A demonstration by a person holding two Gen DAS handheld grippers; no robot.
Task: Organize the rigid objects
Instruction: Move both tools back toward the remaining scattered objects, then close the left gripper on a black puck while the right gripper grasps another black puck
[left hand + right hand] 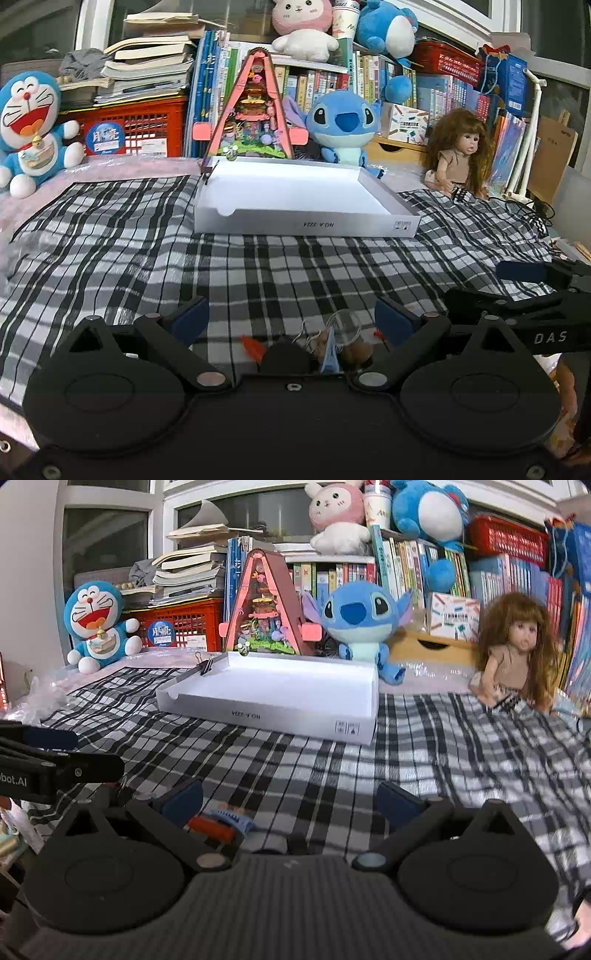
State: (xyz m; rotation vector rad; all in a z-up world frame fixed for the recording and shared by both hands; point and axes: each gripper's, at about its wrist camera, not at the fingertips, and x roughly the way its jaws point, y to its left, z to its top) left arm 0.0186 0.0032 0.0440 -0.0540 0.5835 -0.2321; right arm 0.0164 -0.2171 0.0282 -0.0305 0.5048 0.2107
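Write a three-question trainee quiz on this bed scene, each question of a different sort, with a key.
1. True or false: the white box on the checked cloth already holds toys.
2. Which thing is clipped to the box's back left corner? A) binder clip B) pencil C) ribbon
3. Fill in: the doll with long brown hair sits to the ___ of the box.

Key: 1 false, the box is empty; 2 A; 3 right. Both the left gripper and the right gripper stand open, with small items lying on the cloth near them.

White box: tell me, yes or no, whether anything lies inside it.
No; in the right wrist view the white box shows a bare floor, with only a binder clip on its rim.
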